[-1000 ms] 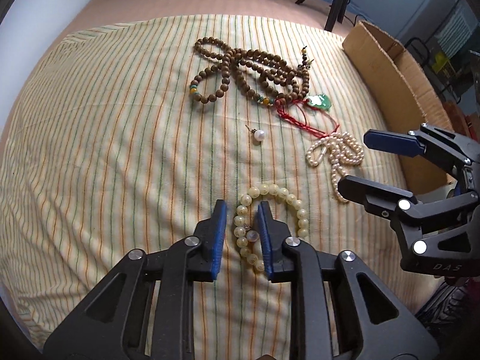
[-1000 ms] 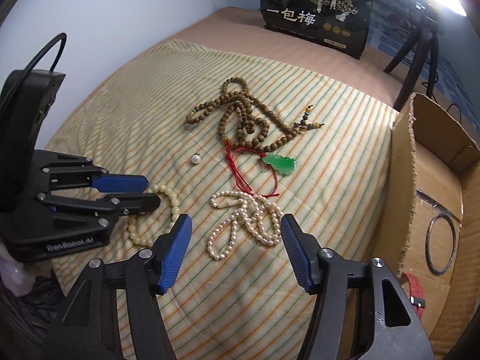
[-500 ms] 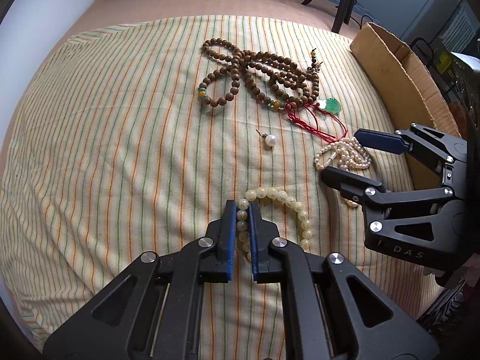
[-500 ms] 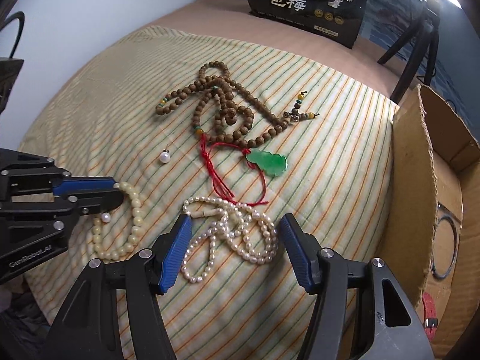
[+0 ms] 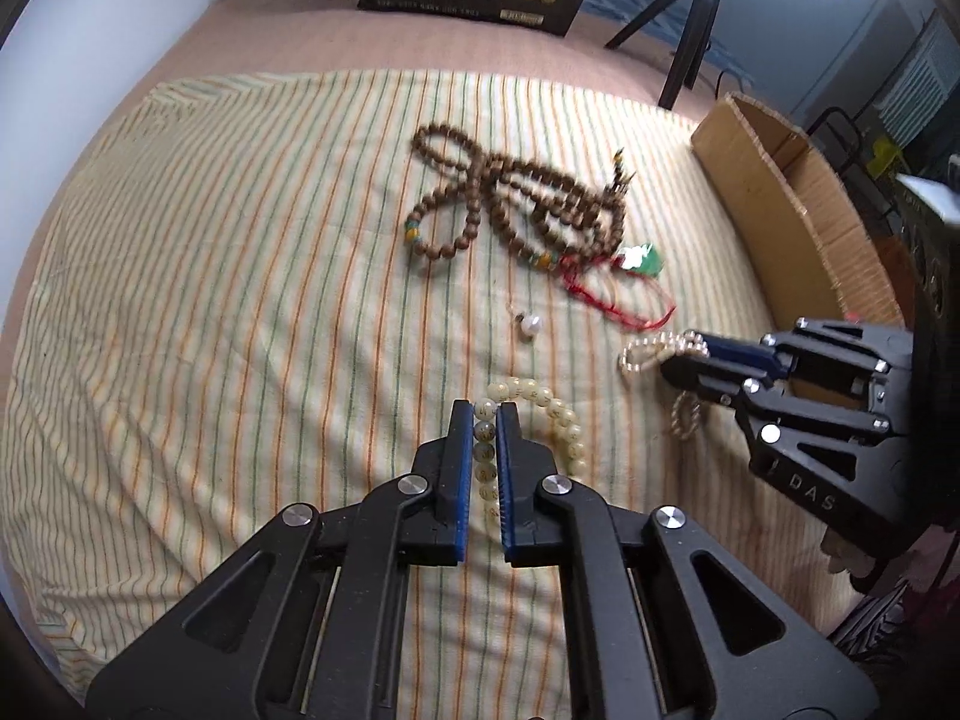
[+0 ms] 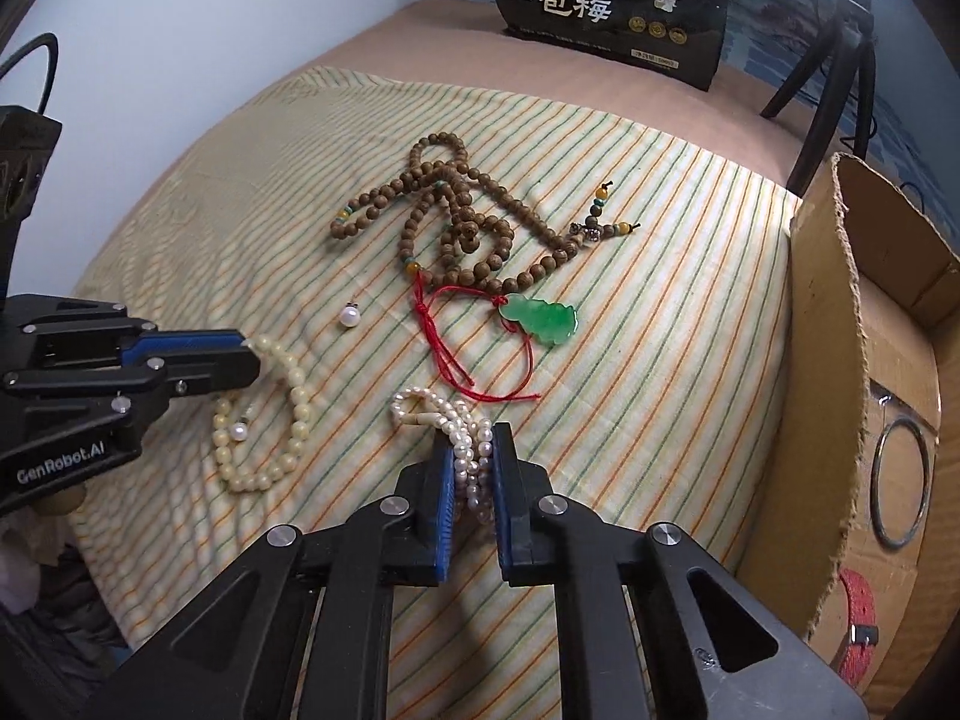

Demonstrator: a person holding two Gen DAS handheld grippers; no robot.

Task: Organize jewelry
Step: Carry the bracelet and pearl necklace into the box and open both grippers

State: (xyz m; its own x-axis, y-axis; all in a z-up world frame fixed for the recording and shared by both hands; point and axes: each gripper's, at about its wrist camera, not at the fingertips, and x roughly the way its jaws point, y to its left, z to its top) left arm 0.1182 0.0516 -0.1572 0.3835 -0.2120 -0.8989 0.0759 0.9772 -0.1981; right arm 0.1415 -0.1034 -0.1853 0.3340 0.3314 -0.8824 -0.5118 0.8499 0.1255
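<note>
A: Where the striped yellow, green and orange cloth (image 5: 240, 312) covers the tabletop, what sits biggest beside it?

B: An open brown cardboard box (image 6: 840, 324) at the cloth's right edge, with a thin metal ring (image 6: 900, 483) and a red strap (image 6: 855, 615) lying inside. A black printed packet (image 6: 612, 6) stands at the far end.

A: And the jewellery?

B: Mid-cloth lies a long brown wooden bead necklace (image 6: 456, 222), looped over itself. Touching its near side is a green carved pendant on a red cord (image 6: 543, 318). A single white pearl earring (image 6: 348, 317) lies alone to the left of that cord.

A: The grippers?

B: The right gripper (image 6: 471, 480) has just been closing; its blue pads now pinch a bunched white pearl strand (image 6: 462, 426), whose end loop trails onto the cloth. The left gripper (image 5: 485, 462) is clamped on a cream round-bead bracelet (image 5: 561, 420); the rest of the ring rests on the cloth. A second small pearl (image 6: 240, 431) lies inside the bracelet's circle.
</note>
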